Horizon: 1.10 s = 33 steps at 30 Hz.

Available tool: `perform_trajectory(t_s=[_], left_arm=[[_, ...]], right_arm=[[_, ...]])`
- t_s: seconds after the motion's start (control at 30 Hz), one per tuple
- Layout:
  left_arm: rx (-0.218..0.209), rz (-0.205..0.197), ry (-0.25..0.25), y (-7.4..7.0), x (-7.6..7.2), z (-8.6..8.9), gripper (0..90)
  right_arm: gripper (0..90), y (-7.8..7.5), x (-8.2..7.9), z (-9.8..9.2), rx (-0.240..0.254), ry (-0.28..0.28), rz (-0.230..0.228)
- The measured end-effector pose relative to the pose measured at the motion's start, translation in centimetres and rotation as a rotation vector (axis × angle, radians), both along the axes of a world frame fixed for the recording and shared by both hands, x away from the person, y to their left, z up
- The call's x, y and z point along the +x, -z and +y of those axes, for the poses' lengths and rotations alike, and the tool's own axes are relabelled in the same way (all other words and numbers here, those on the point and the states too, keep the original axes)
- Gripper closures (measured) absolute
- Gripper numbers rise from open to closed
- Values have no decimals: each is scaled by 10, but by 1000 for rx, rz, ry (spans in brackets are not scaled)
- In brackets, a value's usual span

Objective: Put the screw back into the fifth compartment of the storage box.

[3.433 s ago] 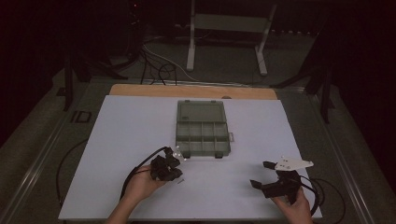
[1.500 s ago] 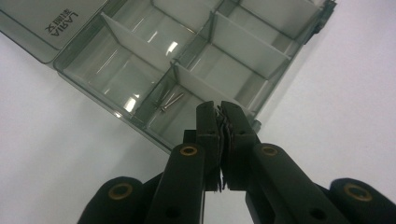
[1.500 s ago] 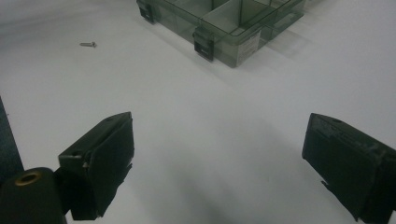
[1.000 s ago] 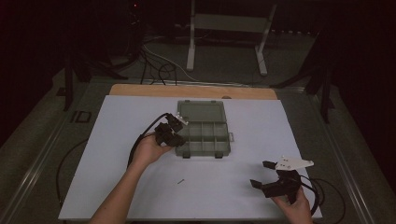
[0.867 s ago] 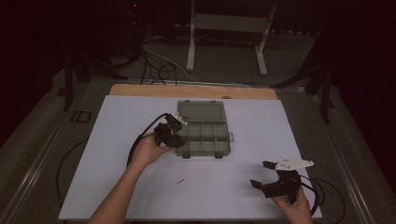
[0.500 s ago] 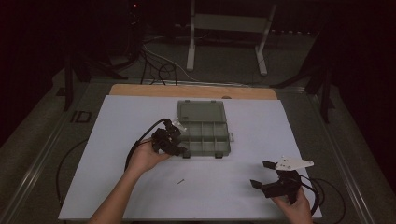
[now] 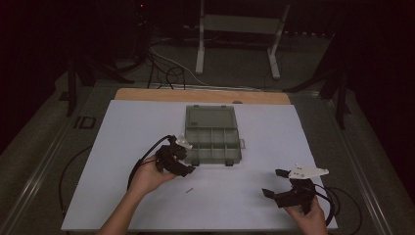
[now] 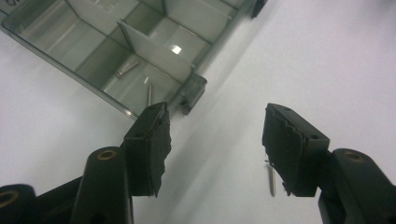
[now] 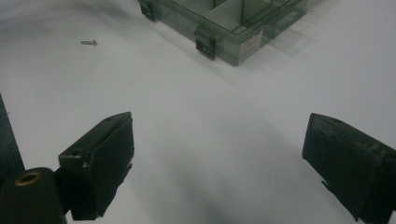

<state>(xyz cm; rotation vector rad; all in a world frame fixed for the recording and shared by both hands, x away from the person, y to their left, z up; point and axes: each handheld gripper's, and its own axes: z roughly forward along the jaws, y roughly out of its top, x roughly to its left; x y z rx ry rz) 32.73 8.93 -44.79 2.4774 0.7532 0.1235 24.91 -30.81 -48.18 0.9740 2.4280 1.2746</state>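
A: Counting things on the white worktop point(image 7: 137, 132): 1 clear green box point(image 7: 212, 135) w/ lid open, compartments showing, near the middle toward the far side. How many screws?

B: 3 I can see. 2 lie in a corner compartment of the box, screw one point(image 8: 127, 68) and screw two point(image 8: 149, 94), apart from each other. 1 loose screw point(image 7: 189, 190) on the bare worktop, just in front of the box and between the 2 hands.

A: Grippers?

B: 2. Left gripper point(image 7: 182, 161) held by the left hand point(image 7: 147, 174), hovering beside the box's near-left corner; jaws apart, nothing between them. In the left gripper view the loose screw sits just behind the right-hand jaw, the box corner and 1 latch point(image 8: 191, 93) past the other jaw.

A: Right one?

B: Right gripper point(image 7: 275, 183) near the worktop's front right, well apart from the box, jaws wide, empty. Its view shows 2 latches on the box's front wall.
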Motion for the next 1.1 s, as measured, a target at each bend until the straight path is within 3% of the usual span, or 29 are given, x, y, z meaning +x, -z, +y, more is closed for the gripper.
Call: perform_trajectory(t_s=[0.57, 1.1], left_arm=[[5, -5, 10, 13, -23, -1, 410], [23, 20, 26, 28, -36, -5, 442]], right_arm=[[89, 0, 0, 1, -6, -4, 0], [89, 0, 0, 2, -3, -3, 7]])
